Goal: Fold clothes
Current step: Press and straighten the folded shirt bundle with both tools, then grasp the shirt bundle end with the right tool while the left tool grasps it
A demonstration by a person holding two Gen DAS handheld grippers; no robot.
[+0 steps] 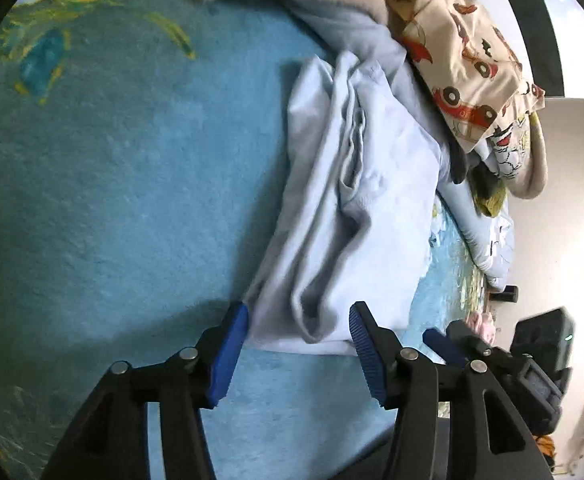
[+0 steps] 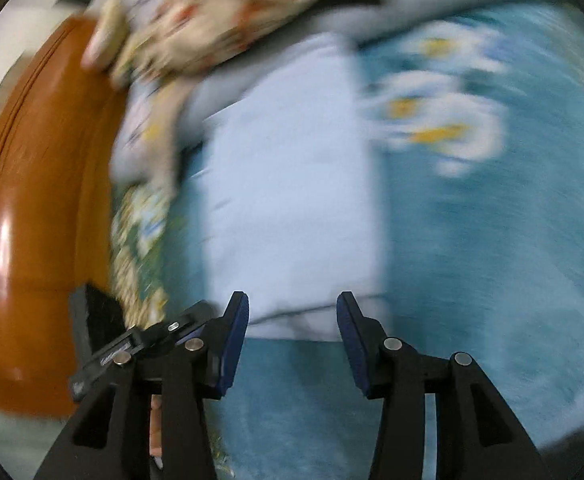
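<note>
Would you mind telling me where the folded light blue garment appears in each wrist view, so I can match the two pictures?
Left wrist: the light blue garment lies centre-right, its near edge just beyond the open left gripper.
Right wrist: the garment fills the centre, blurred, ahead of the open right gripper.
Shared landmark: the car-print fabric beyond it.

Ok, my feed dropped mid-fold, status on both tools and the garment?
Left tool open, right tool open, nothing gripped. Pale blue garment lies folded on the teal blanket. Car-print clothes pile sits beyond it, not blocking.
</note>
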